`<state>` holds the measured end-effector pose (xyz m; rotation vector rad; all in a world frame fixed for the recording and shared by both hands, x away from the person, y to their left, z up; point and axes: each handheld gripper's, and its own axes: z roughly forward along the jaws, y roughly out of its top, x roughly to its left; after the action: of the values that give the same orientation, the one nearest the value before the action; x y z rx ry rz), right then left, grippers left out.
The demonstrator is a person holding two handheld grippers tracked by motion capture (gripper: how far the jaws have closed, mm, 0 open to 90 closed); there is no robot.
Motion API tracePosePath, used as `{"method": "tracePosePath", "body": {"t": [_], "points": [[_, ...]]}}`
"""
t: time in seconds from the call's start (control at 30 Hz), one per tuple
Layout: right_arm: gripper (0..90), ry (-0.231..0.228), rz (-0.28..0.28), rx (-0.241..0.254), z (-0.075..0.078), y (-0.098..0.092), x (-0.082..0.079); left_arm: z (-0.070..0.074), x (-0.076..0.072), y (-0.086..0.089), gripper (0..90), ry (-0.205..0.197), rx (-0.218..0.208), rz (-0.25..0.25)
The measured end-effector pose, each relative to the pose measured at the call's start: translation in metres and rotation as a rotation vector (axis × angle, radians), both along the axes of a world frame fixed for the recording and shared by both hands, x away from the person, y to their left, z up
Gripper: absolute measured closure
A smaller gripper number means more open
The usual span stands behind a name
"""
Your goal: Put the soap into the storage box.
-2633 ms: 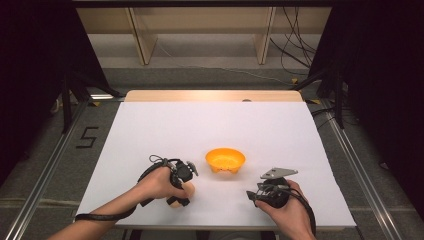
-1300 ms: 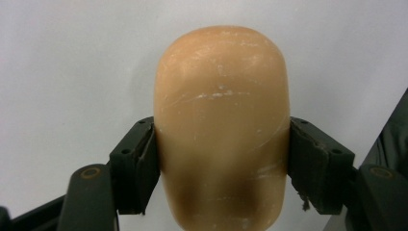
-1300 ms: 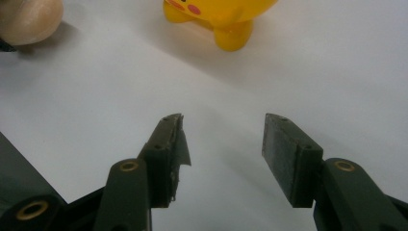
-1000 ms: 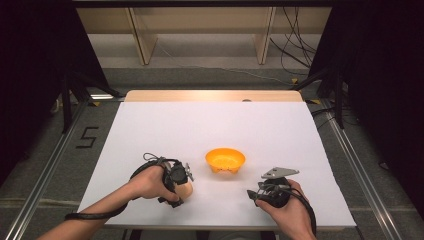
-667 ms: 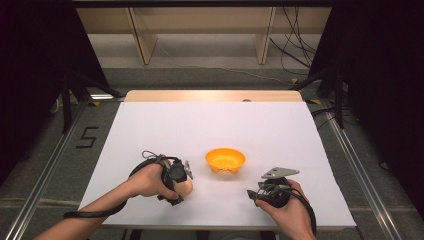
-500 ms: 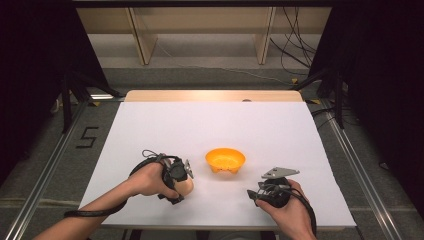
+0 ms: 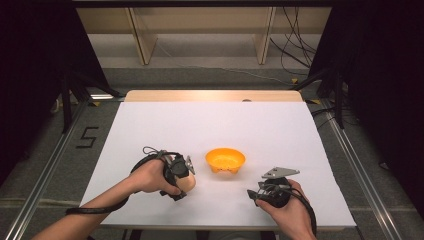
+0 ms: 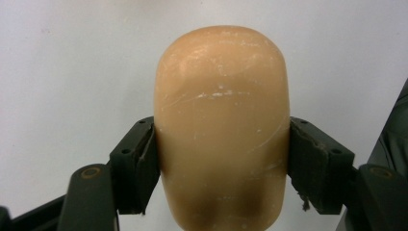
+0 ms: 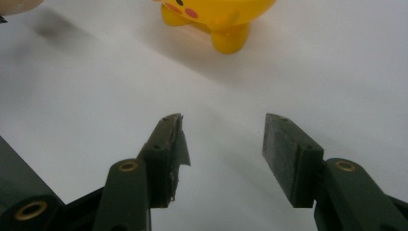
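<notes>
- Since a couple seconds back, left gripper point(image 7: 184, 172) has slid a bit left and up, away from the table's point(image 7: 150, 125) near edge; right gripper point(image 7: 264, 190) hasn't budged.
- Orange bowl point(image 7: 225, 159) is the landmark: the tan egg-shaped thing point(image 8: 222, 125) hangs just left of it, clamped between both left jaws.
- Risk imo: it's smooth and rounded, so tilting toward the bowl might let it squirt out.
- Right gripper sits right of the bowl, jaws spread, holding nothing.

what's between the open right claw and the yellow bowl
Nothing: in the right gripper view, bare white table runs from the right claw to the bowl.
</notes>
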<state>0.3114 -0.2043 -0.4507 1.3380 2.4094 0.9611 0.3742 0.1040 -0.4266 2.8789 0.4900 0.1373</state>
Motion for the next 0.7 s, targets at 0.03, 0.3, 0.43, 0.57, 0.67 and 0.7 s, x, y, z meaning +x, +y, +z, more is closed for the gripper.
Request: {"method": "tracePosePath", "body": {"t": [0.03,0.3,0.43,0.57,0.67,0.7], "points": [[49.7,-0.005,-0.005,0.005,-0.0005,0.0003,0.0000,-0.0001,0.0000,-0.0004,32.1,-0.002,-0.010,0.005],[49.7,-0.004,-0.004,0.008,-0.0006,0.0005,0.0000,0.0021,0.0021,-0.0022,32.2,-0.003,-0.014,0.001],[49.6,-0.004,-0.004,0.010,-0.0006,0.0004,0.0002,0.0038,0.0027,-0.0035,32.2,-0.009,-0.025,0.007],[49.6,-0.014,0.001,0.006,-0.0011,-0.0003,0.0007,0.0053,0.0036,-0.0043,32.2,-0.015,-0.031,0.001],[49.5,-0.020,0.005,0.003,-0.0016,-0.0005,0.0010,0.0060,0.0046,-0.0046,32.2,-0.022,-0.038,0.000],[49.5,-0.005,-0.004,0.010,-0.0006,0.0004,0.0003,0.0064,0.0052,-0.0046,32.2,-0.023,-0.038,-0.002]]}}
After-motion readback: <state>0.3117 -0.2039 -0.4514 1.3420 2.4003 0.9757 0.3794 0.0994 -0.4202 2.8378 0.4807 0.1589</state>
